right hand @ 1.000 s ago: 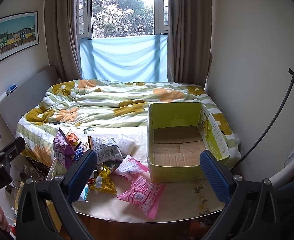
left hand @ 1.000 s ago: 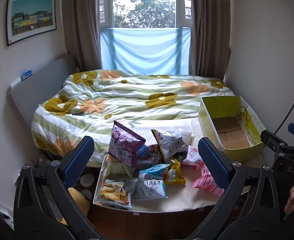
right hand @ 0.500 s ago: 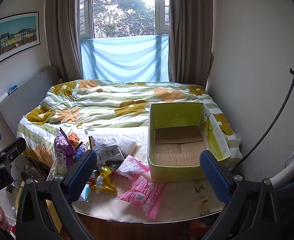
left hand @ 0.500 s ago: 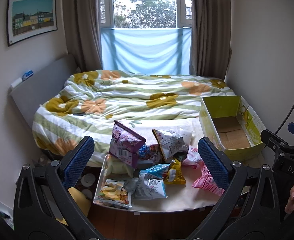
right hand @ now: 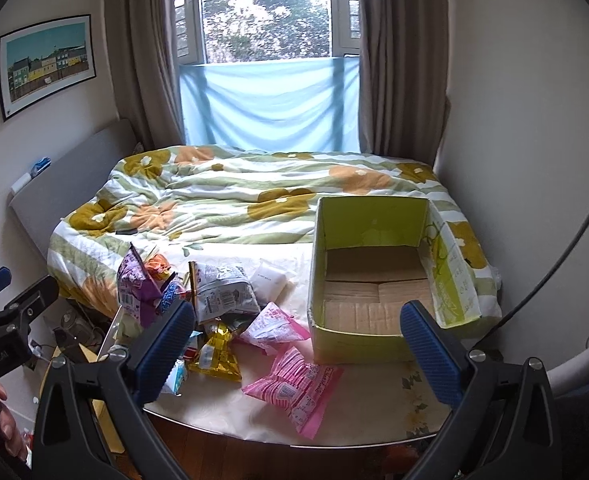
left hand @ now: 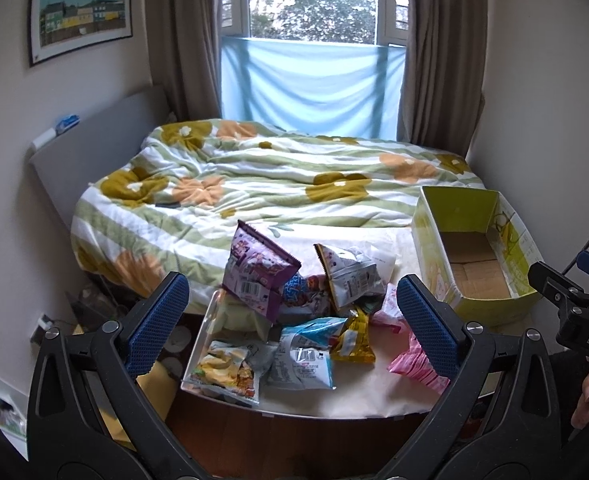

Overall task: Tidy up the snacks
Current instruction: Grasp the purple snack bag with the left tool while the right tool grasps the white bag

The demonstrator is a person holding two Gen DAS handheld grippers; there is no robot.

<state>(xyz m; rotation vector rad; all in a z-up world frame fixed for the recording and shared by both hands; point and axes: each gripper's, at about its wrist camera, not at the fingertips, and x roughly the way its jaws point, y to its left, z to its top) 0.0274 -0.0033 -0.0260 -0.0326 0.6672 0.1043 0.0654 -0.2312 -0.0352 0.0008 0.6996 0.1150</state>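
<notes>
A heap of snack bags lies on a low table (left hand: 370, 400) in front of the bed: a purple bag (left hand: 256, 276), a grey bag (left hand: 350, 276), a yellow bag (left hand: 354, 340), a pink striped bag (right hand: 294, 388) and several more. An empty yellow-green cardboard box (right hand: 378, 280) stands open at the table's right. My left gripper (left hand: 292, 326) hangs open above the heap, holding nothing. Over the table's front edge my right gripper (right hand: 304, 352) is open too, between the pink striped bag and the box, with nothing between its fingers.
A bed with a flowered quilt (left hand: 270, 184) fills the room behind the table. A clear tray (left hand: 198, 356) holds the left bags. Walls close in on both sides; a curtained window (right hand: 270, 80) is at the back. A dark cable (right hand: 574, 236) runs along the right wall.
Both views have shifted very slightly; the grippers stay open and the snacks and box have not moved.
</notes>
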